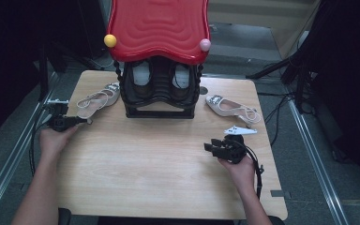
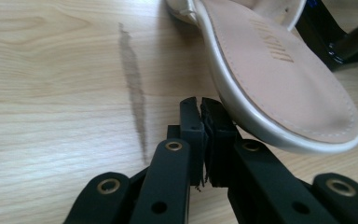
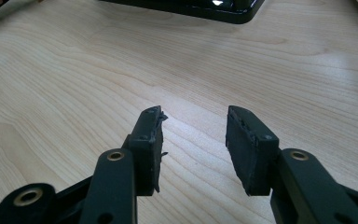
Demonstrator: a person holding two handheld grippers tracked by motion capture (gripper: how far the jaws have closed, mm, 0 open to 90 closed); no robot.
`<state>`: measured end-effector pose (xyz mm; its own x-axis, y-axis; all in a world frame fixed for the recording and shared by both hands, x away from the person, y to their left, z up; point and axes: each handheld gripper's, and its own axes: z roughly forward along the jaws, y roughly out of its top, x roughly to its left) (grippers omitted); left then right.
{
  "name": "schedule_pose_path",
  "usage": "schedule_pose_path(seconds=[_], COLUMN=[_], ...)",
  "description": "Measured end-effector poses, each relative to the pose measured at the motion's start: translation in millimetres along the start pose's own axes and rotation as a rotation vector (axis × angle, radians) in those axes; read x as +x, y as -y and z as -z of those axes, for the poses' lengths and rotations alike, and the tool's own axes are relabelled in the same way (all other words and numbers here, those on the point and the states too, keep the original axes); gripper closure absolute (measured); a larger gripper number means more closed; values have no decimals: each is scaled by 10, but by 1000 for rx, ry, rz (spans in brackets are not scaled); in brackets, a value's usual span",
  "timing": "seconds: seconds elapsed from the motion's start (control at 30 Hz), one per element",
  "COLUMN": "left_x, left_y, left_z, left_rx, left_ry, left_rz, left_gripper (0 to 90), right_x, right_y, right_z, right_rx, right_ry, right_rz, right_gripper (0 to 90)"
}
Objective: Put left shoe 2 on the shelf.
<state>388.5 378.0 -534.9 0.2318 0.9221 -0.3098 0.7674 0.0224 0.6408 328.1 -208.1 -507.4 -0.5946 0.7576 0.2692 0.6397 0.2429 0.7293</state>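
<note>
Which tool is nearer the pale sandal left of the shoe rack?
Left. The left tool sits shut against that pale sandal, at its heel end. The right tool stands open across the table, far from it.

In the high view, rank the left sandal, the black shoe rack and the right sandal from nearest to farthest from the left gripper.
1. Left sandal: right beside the left gripper, at the table's left edge.
2. Black shoe rack: middle of the table's far side, under the red top.
3. Right sandal: far right, beyond the rack.
</note>
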Motion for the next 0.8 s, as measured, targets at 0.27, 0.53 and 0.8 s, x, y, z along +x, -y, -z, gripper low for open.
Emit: schedule_pose_path(seconds=[0.27, 0.53, 0.8], left_x=[-141, -352, -422], left_y=[-17, -49, -52], left_z=[-55, -135, -181], left_rx=[19, 24, 50], left_ry=[26, 72, 63], left_rz=[16, -14, -25], left_gripper=[866, 850, 829], right_x=[15, 21, 19], right_y=[-5, -6, -5], right_z=[-18, -22, -27], right_rx=[3, 7, 8], right_ry=[-5, -4, -4], right_rz=[8, 6, 8], right_gripper=[570, 568, 569])
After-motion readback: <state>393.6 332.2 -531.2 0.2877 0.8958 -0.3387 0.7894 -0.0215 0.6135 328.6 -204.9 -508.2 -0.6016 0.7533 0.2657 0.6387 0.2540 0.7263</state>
